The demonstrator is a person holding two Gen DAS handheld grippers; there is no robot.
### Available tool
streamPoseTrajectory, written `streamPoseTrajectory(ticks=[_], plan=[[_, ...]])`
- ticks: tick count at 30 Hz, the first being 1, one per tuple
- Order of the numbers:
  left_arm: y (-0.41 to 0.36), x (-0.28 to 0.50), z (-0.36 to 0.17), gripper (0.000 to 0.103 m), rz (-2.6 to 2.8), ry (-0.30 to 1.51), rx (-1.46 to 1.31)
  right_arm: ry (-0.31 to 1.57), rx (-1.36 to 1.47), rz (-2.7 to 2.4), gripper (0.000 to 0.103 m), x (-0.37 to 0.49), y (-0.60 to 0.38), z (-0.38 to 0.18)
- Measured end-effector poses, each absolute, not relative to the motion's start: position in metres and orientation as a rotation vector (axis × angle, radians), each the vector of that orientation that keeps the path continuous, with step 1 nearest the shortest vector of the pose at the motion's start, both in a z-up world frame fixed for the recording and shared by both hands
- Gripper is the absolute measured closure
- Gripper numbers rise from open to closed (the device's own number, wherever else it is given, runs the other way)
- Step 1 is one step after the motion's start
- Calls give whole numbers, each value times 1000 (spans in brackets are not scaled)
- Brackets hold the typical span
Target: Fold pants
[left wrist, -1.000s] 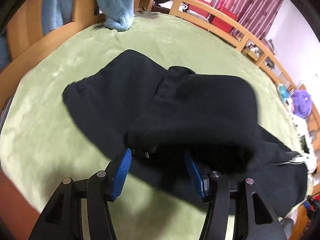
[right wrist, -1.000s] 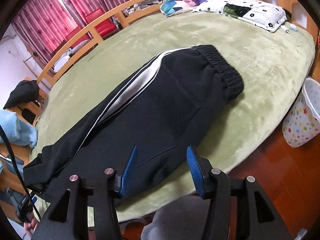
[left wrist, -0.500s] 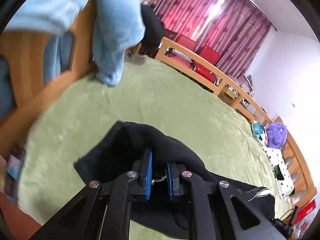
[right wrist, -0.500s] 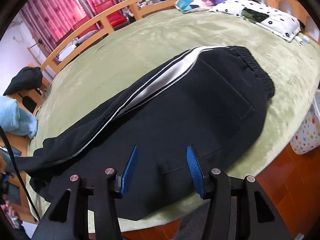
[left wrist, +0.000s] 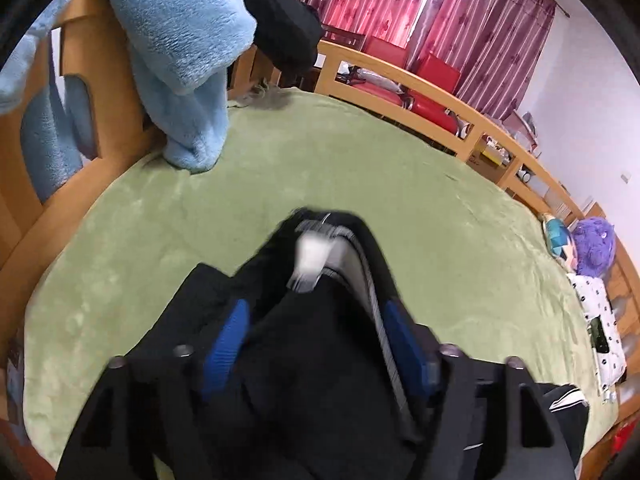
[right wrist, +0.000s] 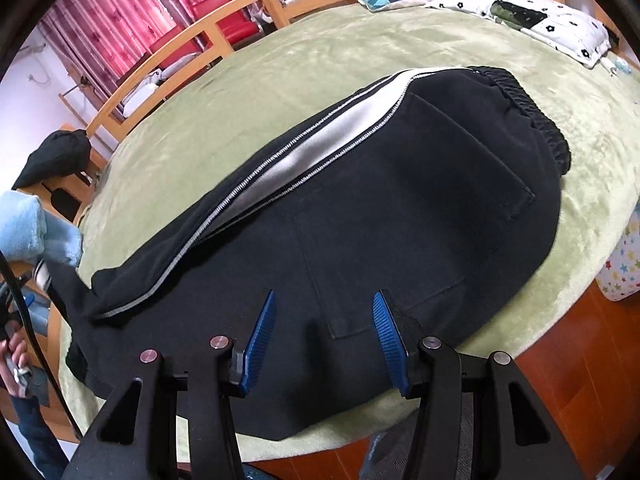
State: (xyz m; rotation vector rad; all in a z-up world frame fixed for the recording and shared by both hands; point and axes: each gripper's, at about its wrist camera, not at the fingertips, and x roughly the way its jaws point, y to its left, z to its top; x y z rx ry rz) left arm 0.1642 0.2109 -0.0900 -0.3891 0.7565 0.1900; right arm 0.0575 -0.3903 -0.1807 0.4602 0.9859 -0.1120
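Observation:
Black pants (right wrist: 400, 200) with a white side stripe (right wrist: 320, 152) lie across the green bed cover (right wrist: 280, 60), their elastic waistband (right wrist: 524, 100) at the right. In the left wrist view the leg end (left wrist: 320, 380) is raised off the bed and bunched between the blue pads (left wrist: 236, 320), a white label (left wrist: 312, 260) showing at its tip. My left gripper (left wrist: 316, 312) has its jaws opening wide around that cloth. Over the seat of the pants near the bed's front edge, my right gripper (right wrist: 324, 300) hovers open with nothing between its pads.
A light blue fleece blanket (left wrist: 180, 60) and a black garment (left wrist: 280, 24) hang over the wooden bed end. A wooden rail (left wrist: 440, 96) runs along the far side. A flowered pillow (right wrist: 520, 12) lies at the head. A star-patterned bin (right wrist: 624, 260) stands on the floor.
My left gripper closed on the leg end, lifted it off the bed, then spread its jaws wide. The right gripper drifted a little over the seat and stayed open.

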Motion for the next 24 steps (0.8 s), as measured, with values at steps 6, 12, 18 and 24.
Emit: streamPoseTrajectory(ticks=[6,12,18,24], plan=[[240,133,-143,23,246,830,-460,1030,482,-108,53,60,-387,-196],[258,126,-202,24,244,903,-575,1061,455,-108,53,72,-375,-205],[261,154,-218,37,253,901,-565,1072,445,-132,53,80,-370,-207],[272,176,-235,92,232,935,-679,1079,440,-162,53,81,-367,-210]])
